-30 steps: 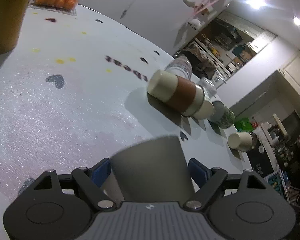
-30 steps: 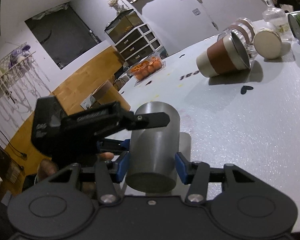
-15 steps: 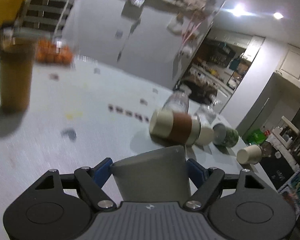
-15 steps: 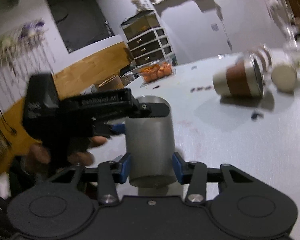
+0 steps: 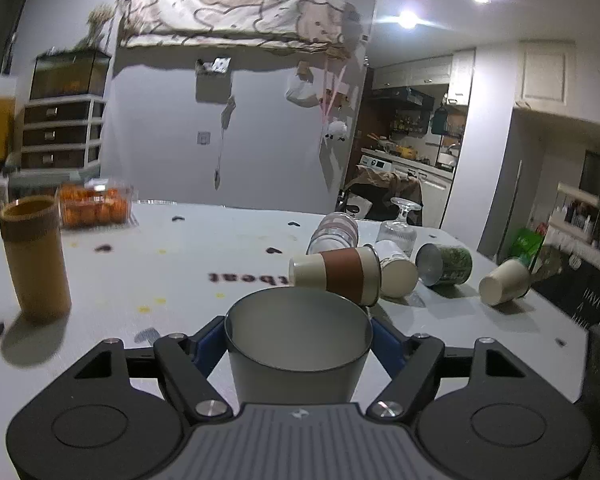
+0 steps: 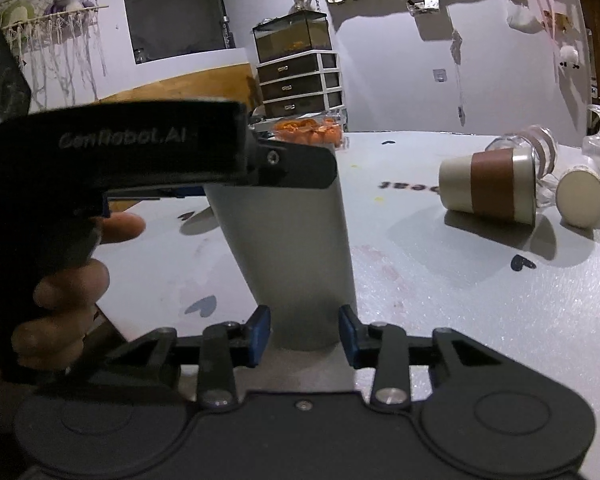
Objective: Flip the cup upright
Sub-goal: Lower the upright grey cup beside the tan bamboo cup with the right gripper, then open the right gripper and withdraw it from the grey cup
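A plain grey metal cup [image 5: 296, 344] stands upright with its mouth up, held between the blue pads of my left gripper [image 5: 298, 340], which is shut on its upper part. In the right wrist view the same cup [image 6: 288, 252] stands on the white table [image 6: 480, 312]. My right gripper [image 6: 304, 334] has its pads on both sides of the cup's base, close to or touching it. The left gripper's black body [image 6: 120, 152] crosses the cup's top there.
A brown-banded paper cup [image 5: 336, 274] lies on its side ahead, with a white cup [image 5: 398, 272], a green tin [image 5: 446, 266], a beige cup [image 5: 504, 286] and glasses [image 5: 396, 224] beyond. A tall tan cup [image 5: 34, 256] stands left, near a box of oranges [image 5: 94, 206].
The grey cup has turned from mouth down to upright, mouth up. Both grippers rotated with it, so the table now looks level.
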A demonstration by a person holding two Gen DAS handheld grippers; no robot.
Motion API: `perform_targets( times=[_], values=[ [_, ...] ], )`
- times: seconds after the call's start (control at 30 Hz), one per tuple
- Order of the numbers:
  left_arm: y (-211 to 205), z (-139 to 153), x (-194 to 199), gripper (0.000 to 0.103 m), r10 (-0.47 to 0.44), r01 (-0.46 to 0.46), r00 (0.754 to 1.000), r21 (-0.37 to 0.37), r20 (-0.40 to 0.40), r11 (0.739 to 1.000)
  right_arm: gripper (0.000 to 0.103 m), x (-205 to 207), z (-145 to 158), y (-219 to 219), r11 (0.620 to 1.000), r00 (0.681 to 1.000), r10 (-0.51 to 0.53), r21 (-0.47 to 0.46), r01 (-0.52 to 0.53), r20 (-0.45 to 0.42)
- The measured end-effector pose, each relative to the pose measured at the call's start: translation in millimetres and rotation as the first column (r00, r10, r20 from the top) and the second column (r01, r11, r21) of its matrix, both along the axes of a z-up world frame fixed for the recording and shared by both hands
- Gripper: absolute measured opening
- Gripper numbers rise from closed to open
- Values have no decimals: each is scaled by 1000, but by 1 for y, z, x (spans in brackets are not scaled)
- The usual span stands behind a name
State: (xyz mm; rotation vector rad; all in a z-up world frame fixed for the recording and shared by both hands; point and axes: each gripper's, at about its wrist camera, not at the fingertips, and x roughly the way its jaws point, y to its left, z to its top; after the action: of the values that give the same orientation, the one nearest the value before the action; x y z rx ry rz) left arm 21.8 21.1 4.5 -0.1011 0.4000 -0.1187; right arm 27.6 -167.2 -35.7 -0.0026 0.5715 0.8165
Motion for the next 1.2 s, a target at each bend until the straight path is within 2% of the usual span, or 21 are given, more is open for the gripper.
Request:
perform_targets(
  times=[0.17, 0.27, 0.4, 0.53, 0.7, 0.9, 1.07, 1.2],
  values=[
    [1, 2, 13, 76, 70, -80, 993, 113, 90, 990, 49, -7, 4, -11, 999, 999, -35, 34, 34, 32],
    [14, 6, 32, 76, 133, -145, 985, 122, 107, 982, 50, -8, 4, -15, 998, 998, -51, 37, 49, 42],
    [34, 9, 62, 76, 233, -252, 963, 147, 133, 957, 51, -9, 3, -18, 998, 997, -59, 35, 58, 42],
    [62, 11, 85, 76, 312, -330, 939, 125, 145, 936, 52, -8, 2, -19, 997, 997, -67, 34, 66, 39],
    [95, 6, 108, 76, 377, -384, 922, 79, 92, 920, 52, -10, 3, -19, 997, 996, -71, 30, 70, 49],
    [111, 1, 115, 76, 430, -436, 899, 88, 82, 896, 53, -12, 5, -19, 997, 996, -76, 26, 75, 55],
    [115, -3, 118, 78, 430, -437, 899, 86, 88, 895, 54, -13, 7, -17, 998, 995, -68, 20, 67, 66],
    [117, -3, 115, 89, 409, -413, 910, 72, 72, 908, 57, -14, 8, -18, 997, 995, -69, 25, 68, 71]
  ],
)
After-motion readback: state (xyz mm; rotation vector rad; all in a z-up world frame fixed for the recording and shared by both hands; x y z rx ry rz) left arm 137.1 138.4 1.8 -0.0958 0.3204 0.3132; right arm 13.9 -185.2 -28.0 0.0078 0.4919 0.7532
